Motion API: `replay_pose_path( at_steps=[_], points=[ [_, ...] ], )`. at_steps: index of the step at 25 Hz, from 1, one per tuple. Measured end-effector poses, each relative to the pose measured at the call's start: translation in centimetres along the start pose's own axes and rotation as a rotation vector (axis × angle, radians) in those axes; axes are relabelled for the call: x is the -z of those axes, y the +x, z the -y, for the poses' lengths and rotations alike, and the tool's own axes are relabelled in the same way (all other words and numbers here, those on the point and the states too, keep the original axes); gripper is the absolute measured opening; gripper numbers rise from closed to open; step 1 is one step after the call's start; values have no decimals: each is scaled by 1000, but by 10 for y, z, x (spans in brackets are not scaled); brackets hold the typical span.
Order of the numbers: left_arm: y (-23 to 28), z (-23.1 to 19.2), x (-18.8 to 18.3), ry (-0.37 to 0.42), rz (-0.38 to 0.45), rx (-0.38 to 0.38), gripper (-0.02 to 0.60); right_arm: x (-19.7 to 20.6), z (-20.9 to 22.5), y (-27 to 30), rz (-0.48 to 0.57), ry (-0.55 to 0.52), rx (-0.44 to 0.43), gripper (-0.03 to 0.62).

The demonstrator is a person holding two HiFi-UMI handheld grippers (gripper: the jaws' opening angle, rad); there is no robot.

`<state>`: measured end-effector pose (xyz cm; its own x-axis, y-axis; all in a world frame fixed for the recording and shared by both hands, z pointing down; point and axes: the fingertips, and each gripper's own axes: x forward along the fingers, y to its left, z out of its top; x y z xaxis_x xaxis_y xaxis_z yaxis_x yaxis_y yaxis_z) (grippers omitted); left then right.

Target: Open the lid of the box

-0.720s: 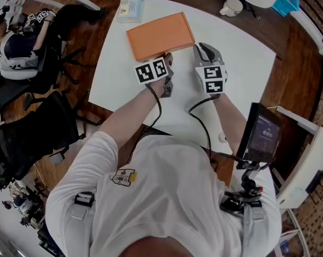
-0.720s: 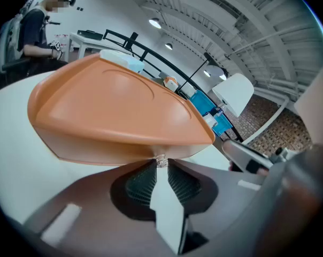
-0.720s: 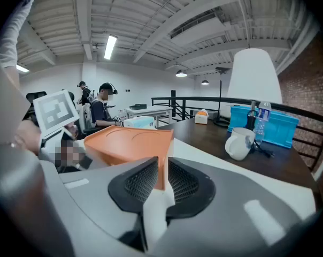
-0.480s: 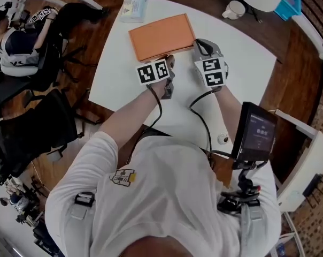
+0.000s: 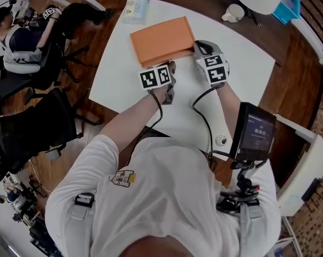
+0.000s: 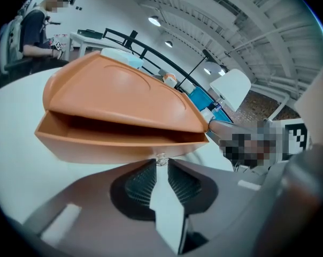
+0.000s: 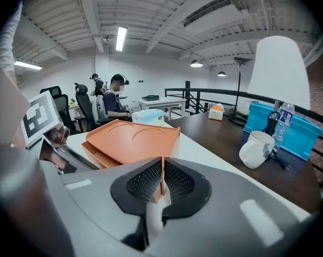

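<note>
- Flat orange plastic box [image 5: 162, 39] lies on the white surface [image 5: 241, 68], just ahead of both sets of jaws.
- Right gripper [image 7: 162, 170]: jaws closed on a thin orange edge, the near corner of the orange lid [image 7: 132, 141].
- Left gripper [image 6: 161, 162]: jaws pinched nearly together at the lower front rim of the orange base tray [image 6: 113, 143]. A small clear nub [image 6: 161, 158] sits at the tips and looks like part of the base, though I can't confirm that.
- The lid is already cracked, with a dark slot between lid and base directly above the left jaws.
- To do it well, probably keep the left jaws pinning the base low and swing the right jaws up and away in an arc. The grip on that thin corner could slip.
- Box contents: nothing visible through the slot.
- A white mug [image 7: 260, 149] stands to the right beyond the right jaws; I can't see inside it.
</note>
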<state>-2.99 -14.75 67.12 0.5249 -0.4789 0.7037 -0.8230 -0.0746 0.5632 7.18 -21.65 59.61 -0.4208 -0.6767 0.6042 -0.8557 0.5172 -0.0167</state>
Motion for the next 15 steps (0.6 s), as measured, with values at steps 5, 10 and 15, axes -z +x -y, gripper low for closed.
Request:
replay_pose_path(
  at_steps=[5,10,15],
  points=[
    [-1,7,8,-24,20,-18,64,-3,1,-1,-22,8,-52,15],
    [-11,14,37,-1,-20,3,64,0,2,1,-64,0,-69,15],
    [-24,23,76,11,-84,32,64,0,2,3,-96,-19,-90,17]
  ],
)
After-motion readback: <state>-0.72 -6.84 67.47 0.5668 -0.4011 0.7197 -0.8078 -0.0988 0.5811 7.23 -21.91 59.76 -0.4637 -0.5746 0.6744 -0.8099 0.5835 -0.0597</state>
